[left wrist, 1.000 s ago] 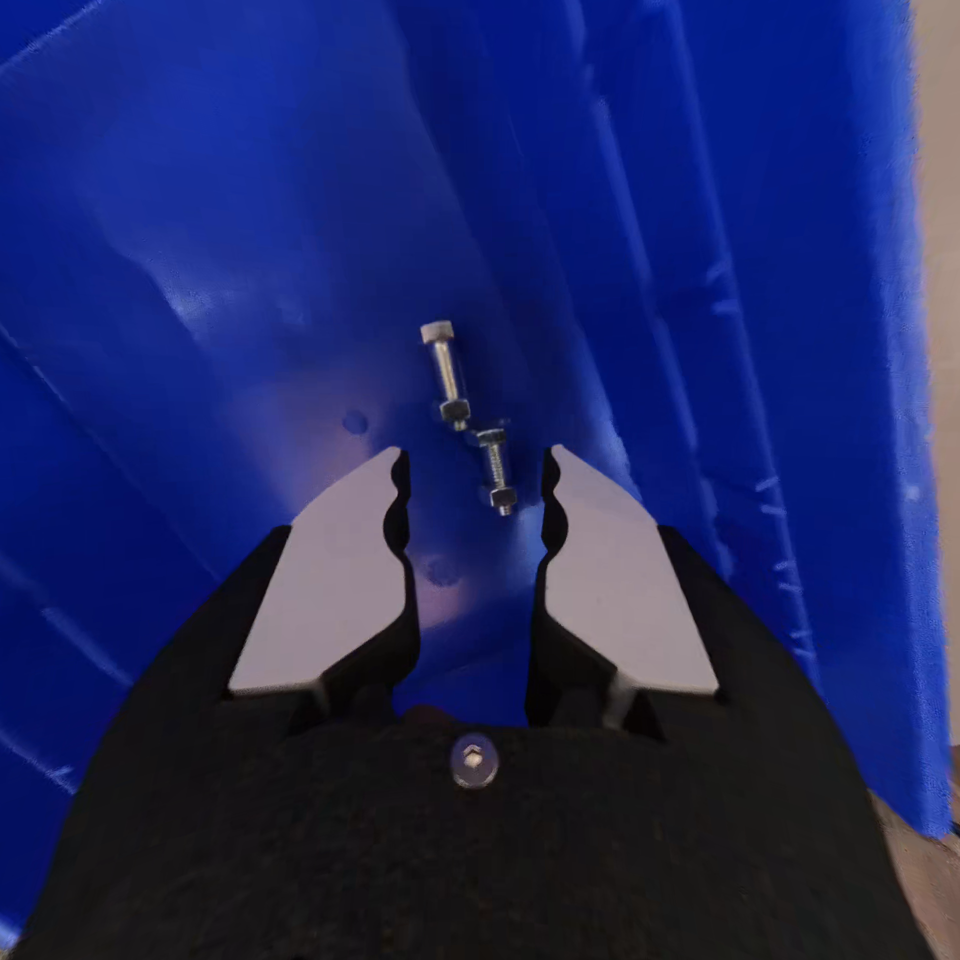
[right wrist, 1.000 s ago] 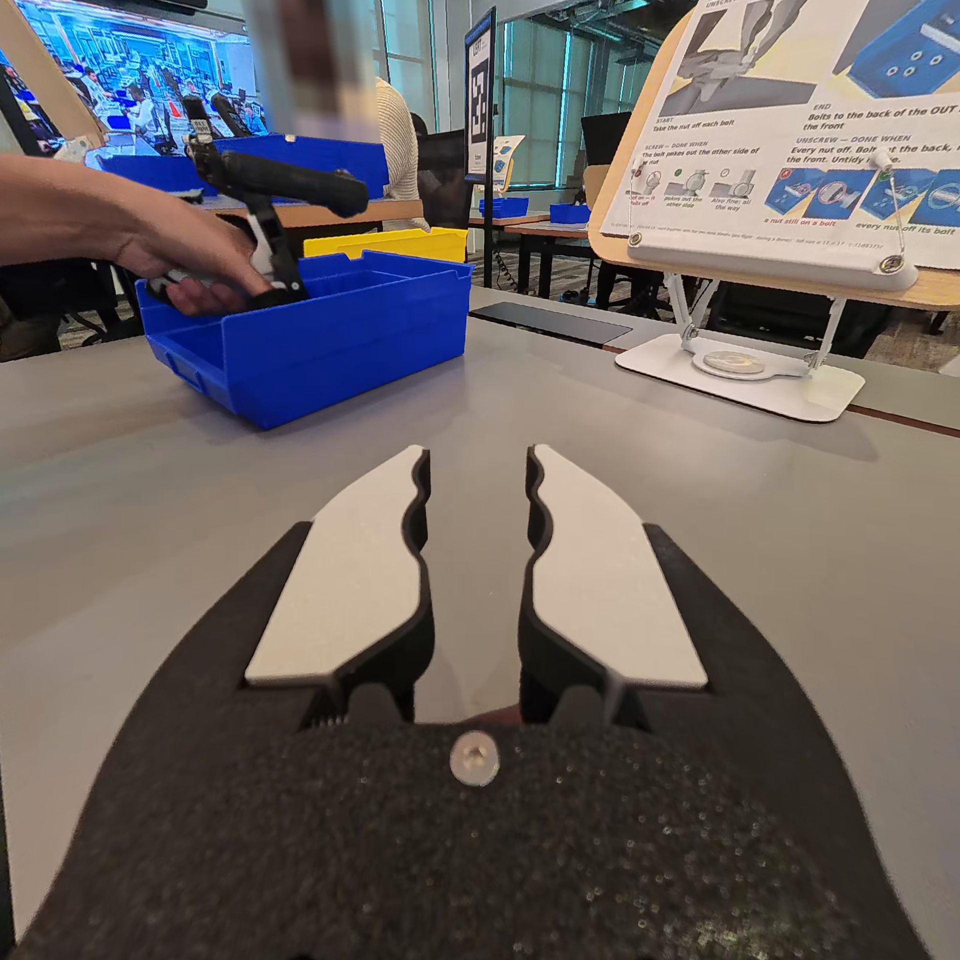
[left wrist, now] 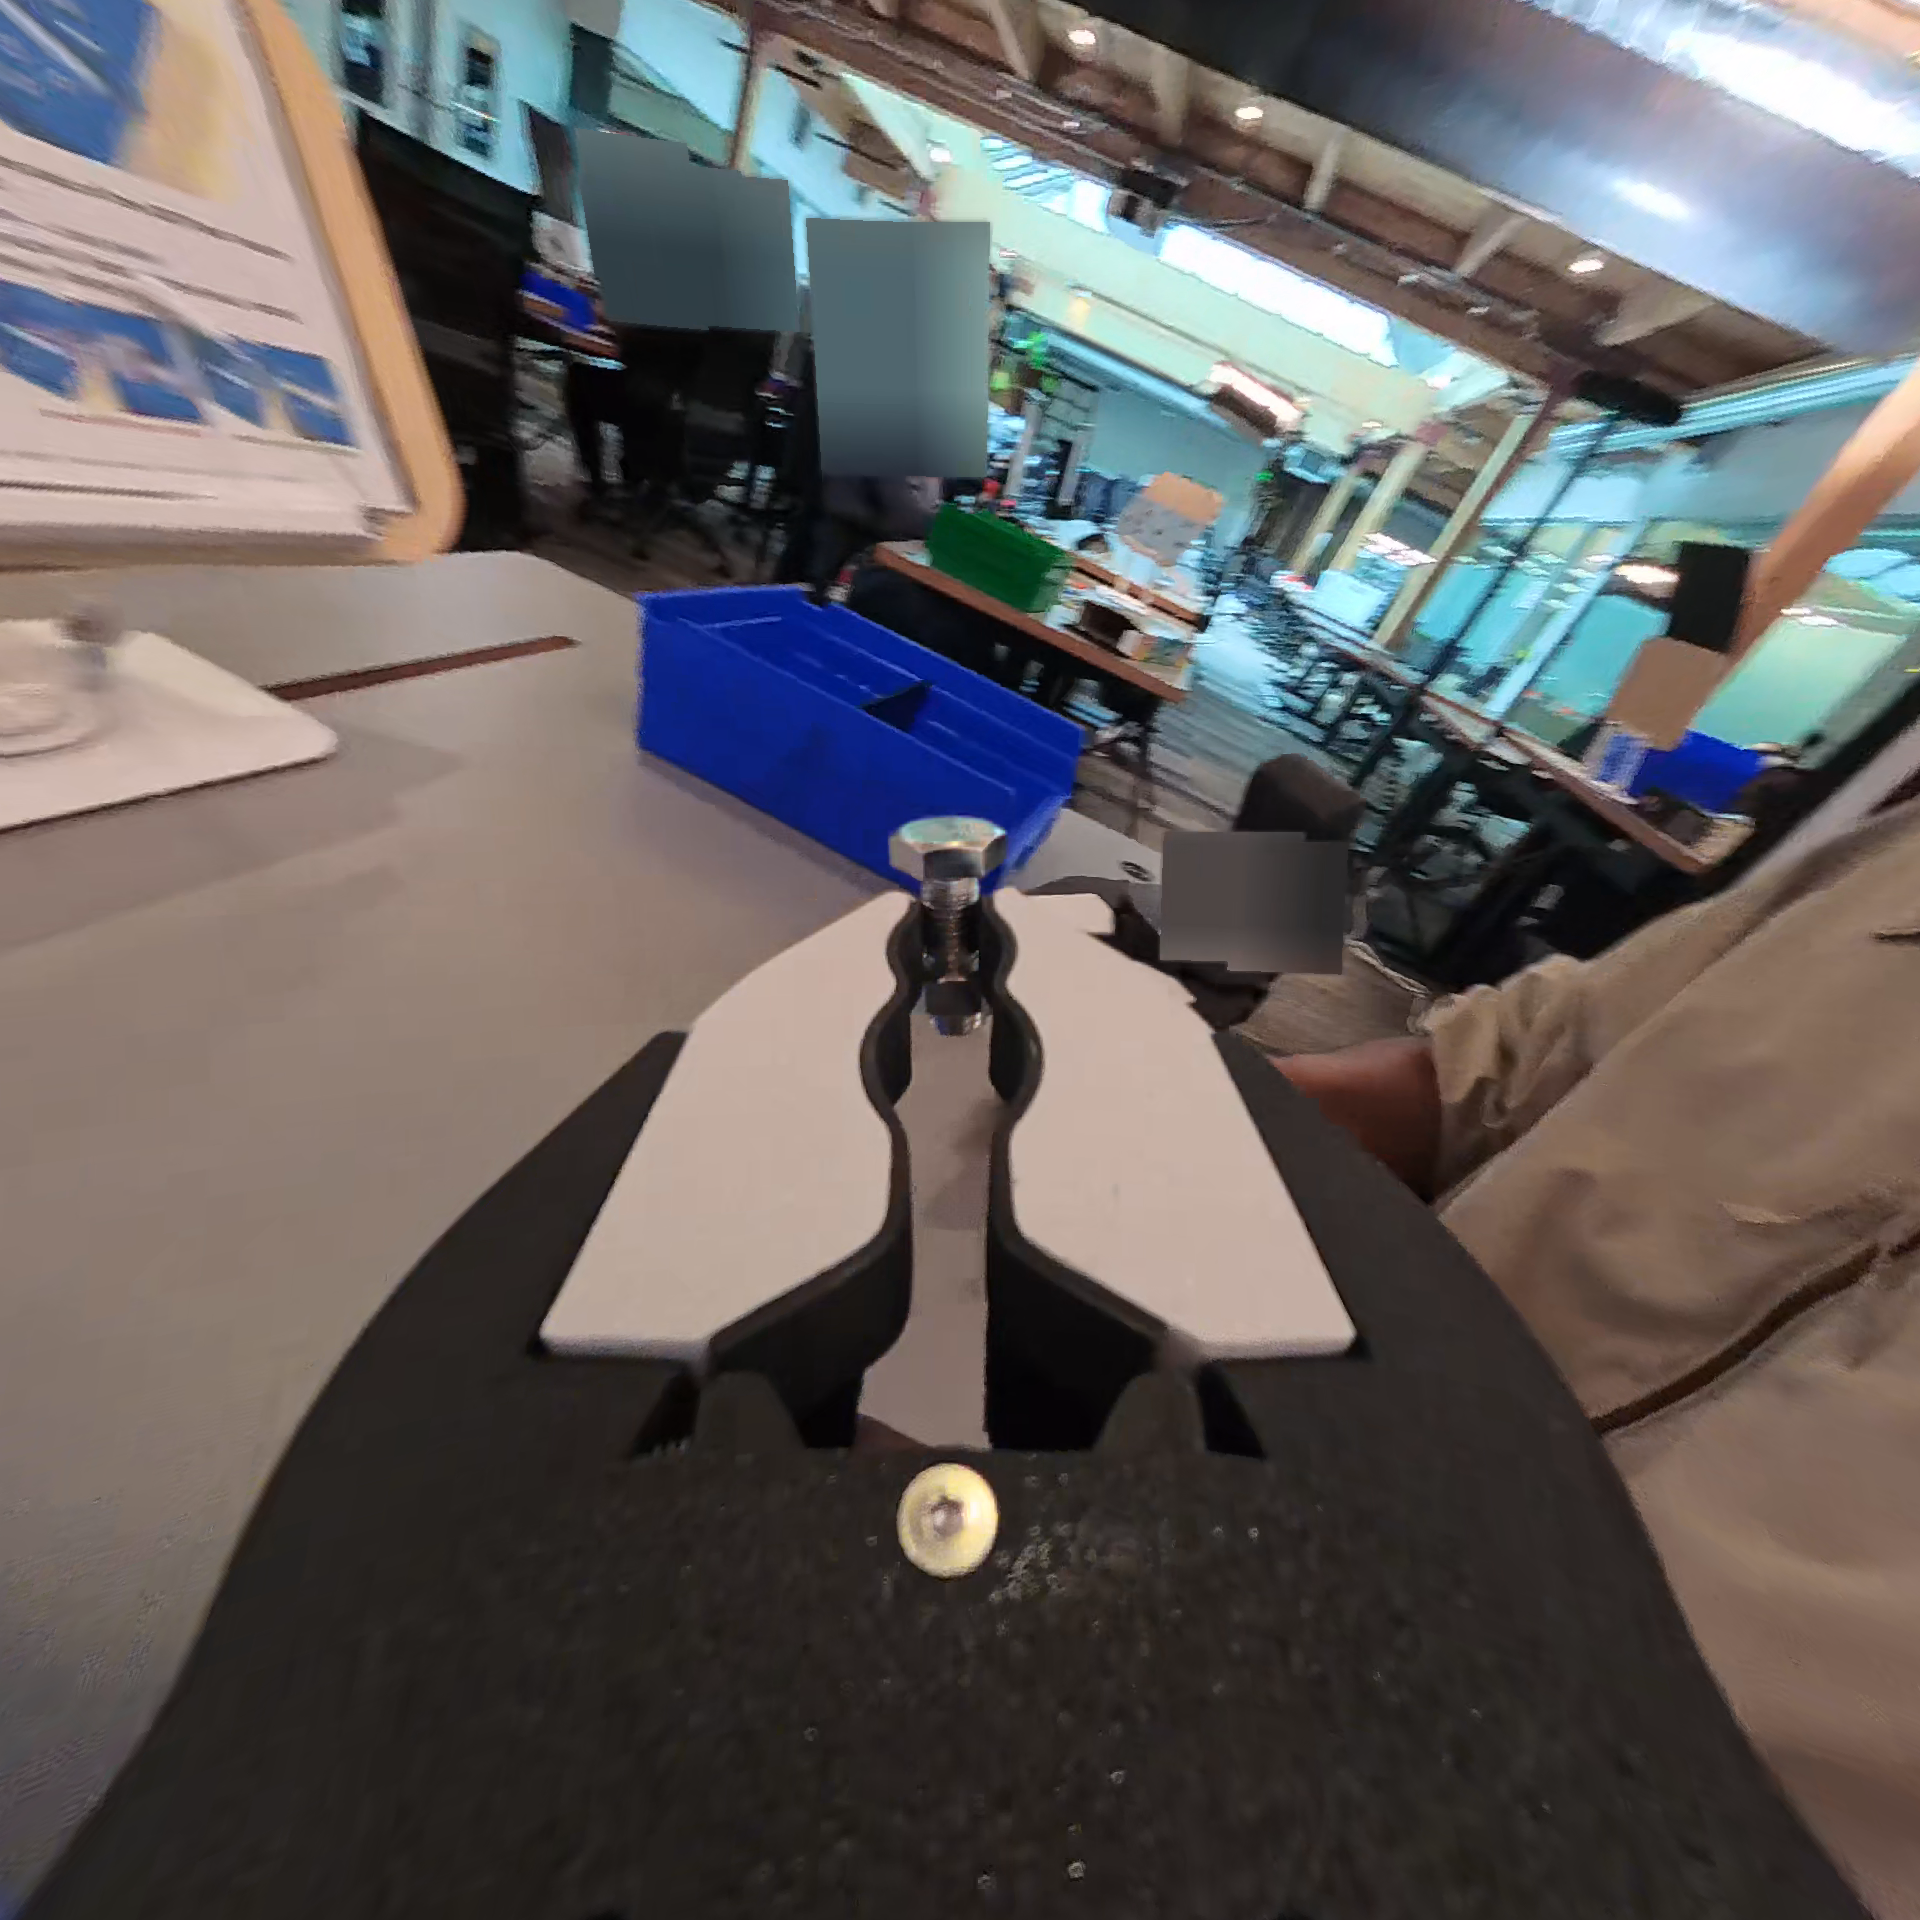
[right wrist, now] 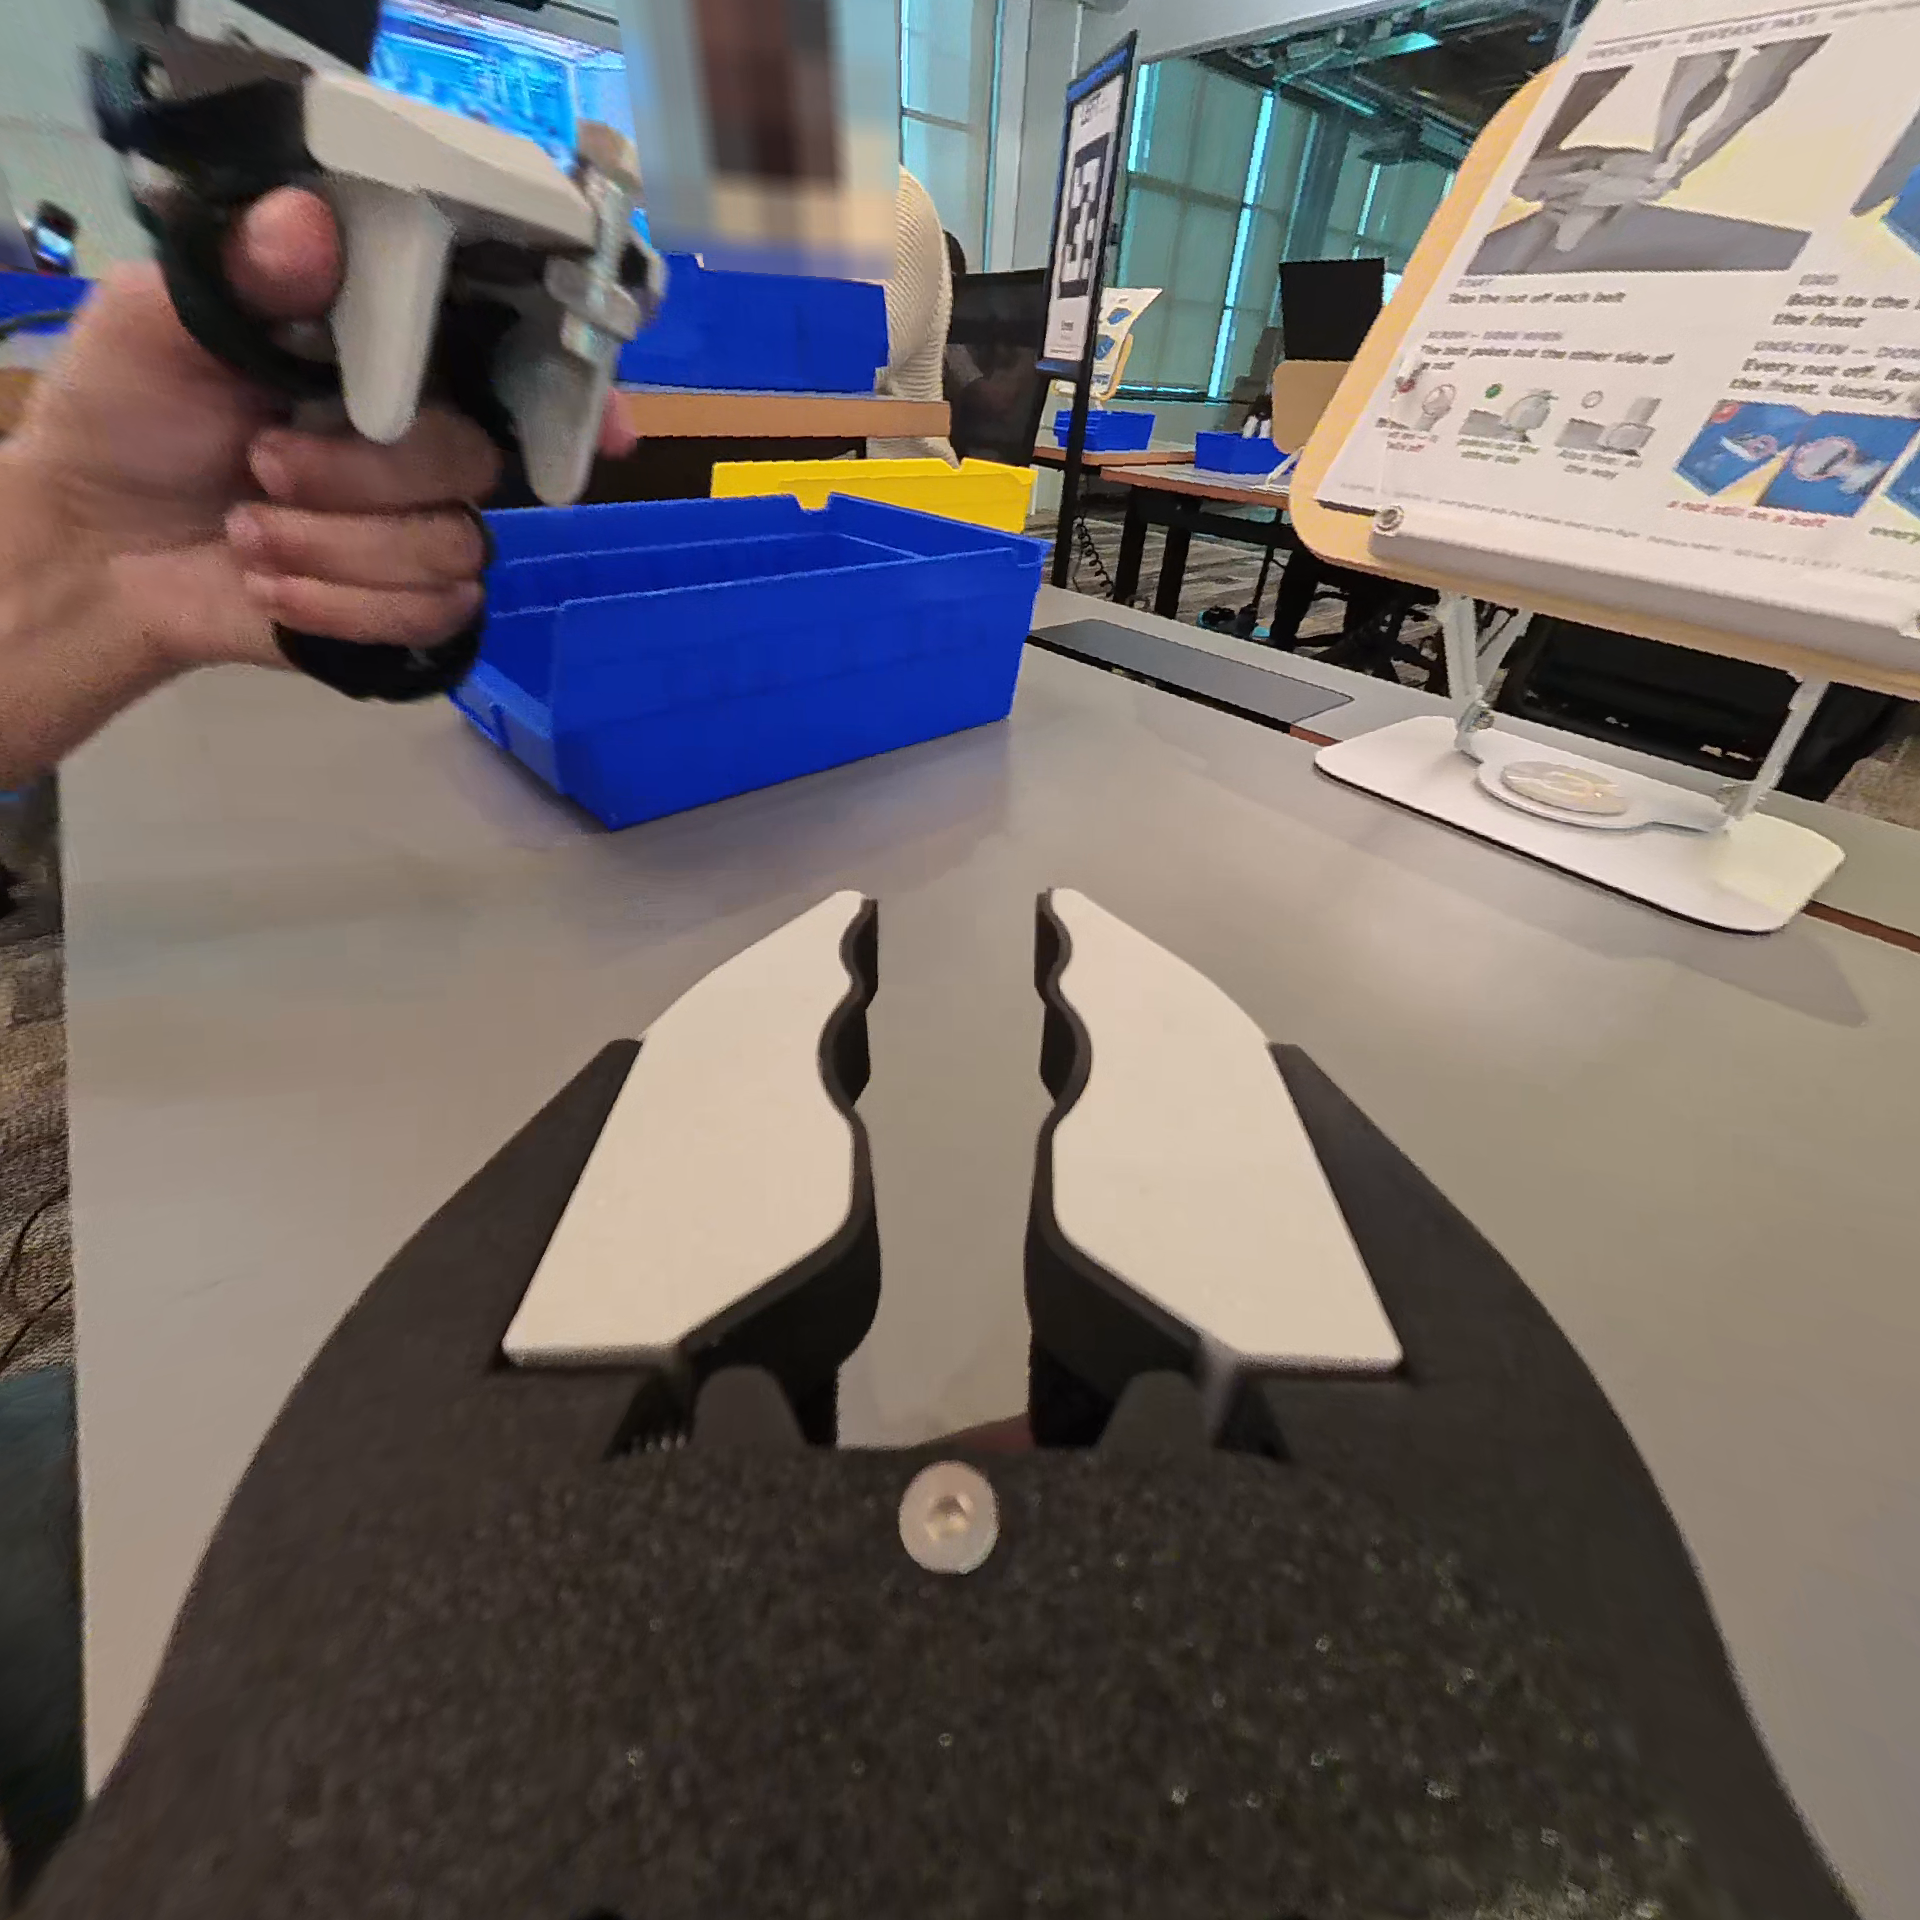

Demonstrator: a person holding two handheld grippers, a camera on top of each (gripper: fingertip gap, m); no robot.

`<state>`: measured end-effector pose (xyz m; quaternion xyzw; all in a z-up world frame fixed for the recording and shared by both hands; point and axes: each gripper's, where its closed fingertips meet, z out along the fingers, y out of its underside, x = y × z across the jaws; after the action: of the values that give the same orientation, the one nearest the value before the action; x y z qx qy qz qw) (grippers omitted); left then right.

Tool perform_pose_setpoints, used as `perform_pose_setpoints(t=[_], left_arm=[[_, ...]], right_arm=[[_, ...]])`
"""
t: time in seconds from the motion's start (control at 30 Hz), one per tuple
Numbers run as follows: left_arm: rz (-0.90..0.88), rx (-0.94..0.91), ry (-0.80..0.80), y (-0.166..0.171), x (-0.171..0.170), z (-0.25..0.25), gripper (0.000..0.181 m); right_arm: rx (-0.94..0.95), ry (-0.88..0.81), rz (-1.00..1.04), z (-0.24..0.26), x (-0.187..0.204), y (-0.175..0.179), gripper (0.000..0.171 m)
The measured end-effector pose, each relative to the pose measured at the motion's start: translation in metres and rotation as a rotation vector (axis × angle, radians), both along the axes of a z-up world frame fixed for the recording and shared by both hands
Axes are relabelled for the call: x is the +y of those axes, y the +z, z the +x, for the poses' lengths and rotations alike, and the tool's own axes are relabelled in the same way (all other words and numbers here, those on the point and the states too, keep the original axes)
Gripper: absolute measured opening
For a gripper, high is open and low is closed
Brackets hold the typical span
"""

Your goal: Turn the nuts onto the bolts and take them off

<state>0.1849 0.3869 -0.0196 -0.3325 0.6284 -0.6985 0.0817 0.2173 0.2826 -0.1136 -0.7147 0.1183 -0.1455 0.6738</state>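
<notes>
The left gripper (left wrist: 951,935) has its fingers closed on a hex bolt (left wrist: 948,883), head up, with a nut (left wrist: 954,1003) low on the thread, probably so the other can reach the nut. The right gripper (right wrist: 956,935) hovers over the grey bench (right wrist: 1455,1039) with fingers apart, empty. Farther, toward the far edge, stands the blue bin (right wrist: 769,634).

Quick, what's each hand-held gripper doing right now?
Left hand-held gripper: closed on a bolt with a nut on it.
Right hand-held gripper: open, empty.
</notes>
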Motion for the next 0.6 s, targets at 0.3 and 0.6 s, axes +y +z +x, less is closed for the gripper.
perform_pose_setpoints(t=[0.3, 0.6], left_arm=[[-0.159, 0.098, -0.277, -0.037, -0.076, 0.028, 0.009], [-0.168, 0.131, -0.303, -0.054, -0.100, 0.037, 0.009]], right_arm=[[0.317, 0.352, 0.082, -0.027, 0.022, 0.017, 0.043], [0.367, 0.355, 0.108, -0.014, 0.025, 0.020, 0.019]])
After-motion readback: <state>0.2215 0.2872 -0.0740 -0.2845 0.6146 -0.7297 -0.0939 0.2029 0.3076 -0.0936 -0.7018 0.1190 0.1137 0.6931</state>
